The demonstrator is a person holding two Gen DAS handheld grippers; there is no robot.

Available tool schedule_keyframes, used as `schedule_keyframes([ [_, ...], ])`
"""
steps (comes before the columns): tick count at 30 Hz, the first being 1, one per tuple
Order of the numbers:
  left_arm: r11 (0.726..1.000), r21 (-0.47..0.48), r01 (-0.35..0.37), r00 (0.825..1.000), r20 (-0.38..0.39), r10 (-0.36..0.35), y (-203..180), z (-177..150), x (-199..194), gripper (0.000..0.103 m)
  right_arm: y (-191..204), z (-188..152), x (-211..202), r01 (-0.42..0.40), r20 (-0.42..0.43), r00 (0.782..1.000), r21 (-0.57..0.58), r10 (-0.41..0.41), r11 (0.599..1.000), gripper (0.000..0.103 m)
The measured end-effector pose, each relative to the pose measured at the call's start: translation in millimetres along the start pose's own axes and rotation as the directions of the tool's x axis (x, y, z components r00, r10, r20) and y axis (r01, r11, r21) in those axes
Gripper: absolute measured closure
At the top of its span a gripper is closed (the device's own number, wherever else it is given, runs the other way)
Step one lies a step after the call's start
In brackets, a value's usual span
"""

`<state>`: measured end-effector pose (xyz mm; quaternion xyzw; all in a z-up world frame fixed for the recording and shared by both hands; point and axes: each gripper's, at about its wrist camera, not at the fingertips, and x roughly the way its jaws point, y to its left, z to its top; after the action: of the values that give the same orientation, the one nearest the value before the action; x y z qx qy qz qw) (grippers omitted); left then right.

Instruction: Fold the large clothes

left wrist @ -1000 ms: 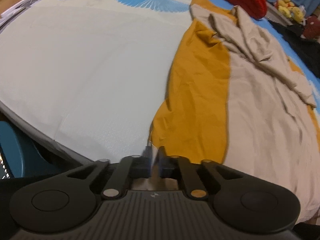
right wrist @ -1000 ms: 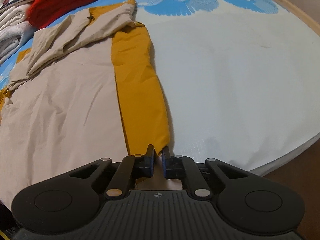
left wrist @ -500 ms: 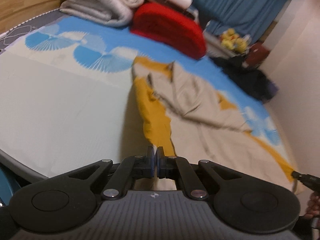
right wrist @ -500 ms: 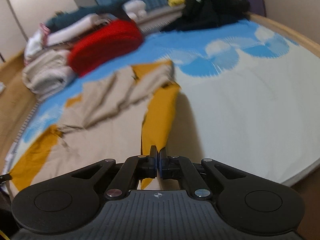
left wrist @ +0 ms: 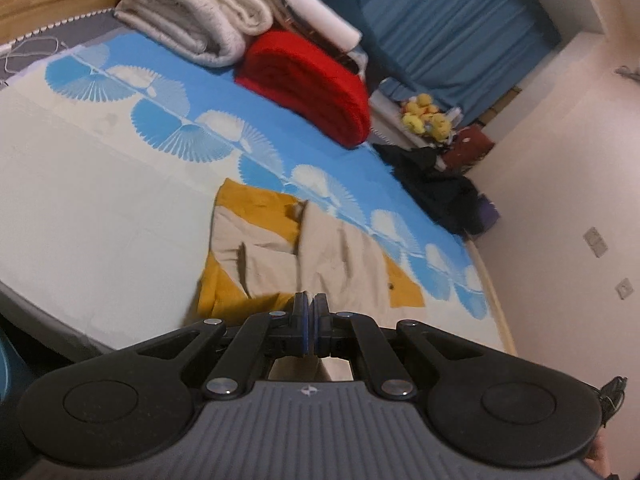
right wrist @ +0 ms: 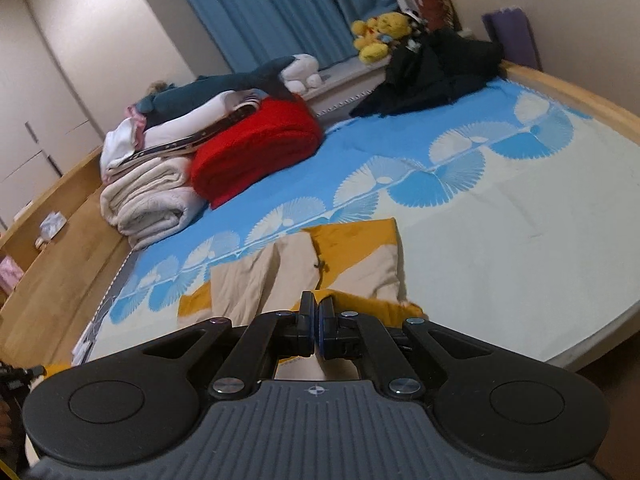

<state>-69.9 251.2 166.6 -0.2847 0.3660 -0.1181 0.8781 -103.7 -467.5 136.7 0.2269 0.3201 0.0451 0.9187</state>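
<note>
I have both hand-held grippers, left [left wrist: 310, 322] and right [right wrist: 316, 326], clamped on the near hem of the mustard-and-beige garment [left wrist: 320, 248], whose length runs away from me toward the red blanket [right wrist: 256, 144].

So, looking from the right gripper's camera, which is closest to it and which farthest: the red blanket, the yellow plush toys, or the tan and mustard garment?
1. Tan and mustard garment: just ahead of the right gripper.
2. Red blanket: mid-bed, left.
3. Yellow plush toys: far side, by the curtain.
</note>
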Motion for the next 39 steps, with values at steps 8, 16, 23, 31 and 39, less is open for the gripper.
schedule_keyframes([
  [8, 0.984, -0.140, -0.108, 0.991, -0.088, 0.097, 64, 64, 158, 0.100, -32, 27, 126, 0.074, -0.079, 0.995, 0.096, -0.067, 0.993, 0.102],
  [16, 0.930, -0.319, -0.182, 0.983, -0.088, 0.162, 119, 91, 211, 0.061, -42, 47, 221, 0.247, -0.015, 0.969, 0.060, -0.247, 0.967, 0.075],
  [23, 0.964, -0.100, -0.245, 0.963, -0.138, 0.230, 94, 78, 222, 0.052, -58, 46, 230, 0.280, -0.024, 0.960, 0.054, -0.279, 0.959, 0.073],
  [31, 0.938, 0.104, -0.331, 0.926, -0.158, 0.344, 81, 50, 260, 0.042, -37, 5, 264, 0.248, -0.162, 0.945, -0.218, -0.286, 0.944, 0.061],
  [39, 0.917, 0.184, -0.354, 0.918, -0.122, 0.378, 66, 60, 297, 0.035, -41, 6, 298, 0.268, -0.172, 0.933, -0.255, -0.317, 0.929, 0.061],
])
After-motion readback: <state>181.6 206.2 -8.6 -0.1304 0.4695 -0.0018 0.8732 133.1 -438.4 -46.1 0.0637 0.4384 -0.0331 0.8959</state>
